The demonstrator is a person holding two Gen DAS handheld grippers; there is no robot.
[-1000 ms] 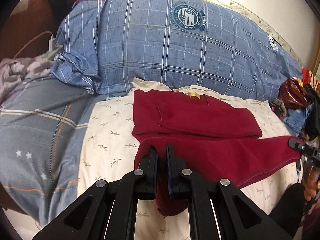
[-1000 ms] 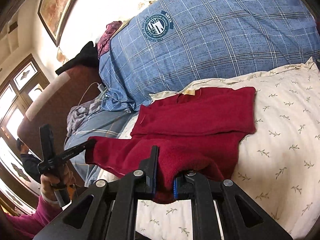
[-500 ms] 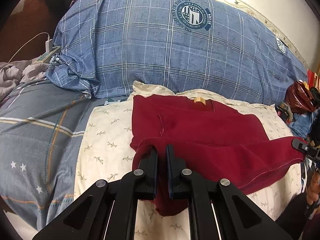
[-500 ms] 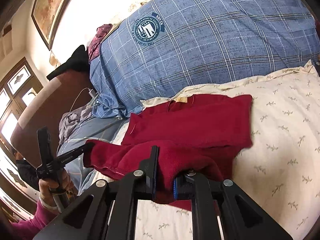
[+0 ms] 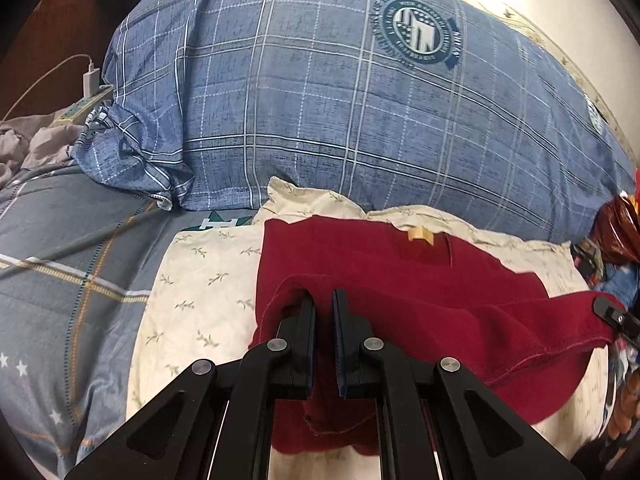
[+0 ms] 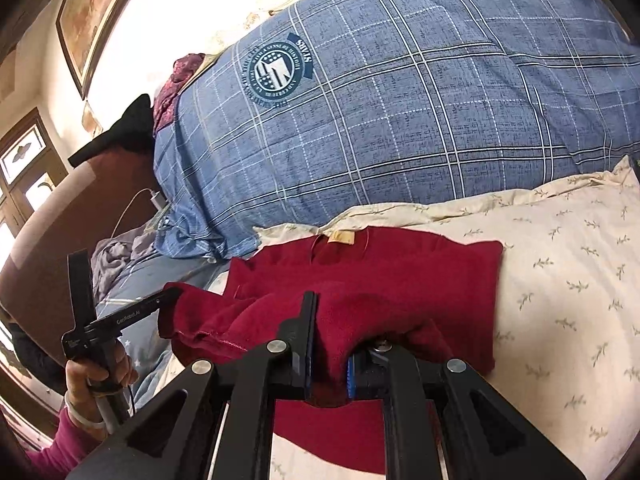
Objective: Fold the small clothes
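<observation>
A dark red garment (image 5: 380,272) lies on a cream floral pillow (image 5: 200,280), its tan neck label (image 5: 419,235) at the far edge. My left gripper (image 5: 323,298) is shut on the left end of the garment's near hem, lifted over the body. The right gripper's tip (image 5: 610,314) holds the other end at the right edge of the left wrist view. In the right wrist view my right gripper (image 6: 330,332) is shut on a thick bunch of the red garment (image 6: 380,264), which drapes over one finger. The left gripper (image 6: 166,296) pinches the hem's far end there.
A big blue plaid quilt (image 5: 340,100) rises right behind the pillow. Grey-blue bedding (image 5: 60,260) lies to the left, with a charger and cable (image 5: 90,80) at the headboard. Snack bags (image 5: 616,228) sit at the right. A person's hand (image 6: 96,376) holds the left gripper's handle.
Both grippers have carried the lifted hem forward toward the label end. The raised fold now covers more of the garment's body, and the quilt looms closer.
</observation>
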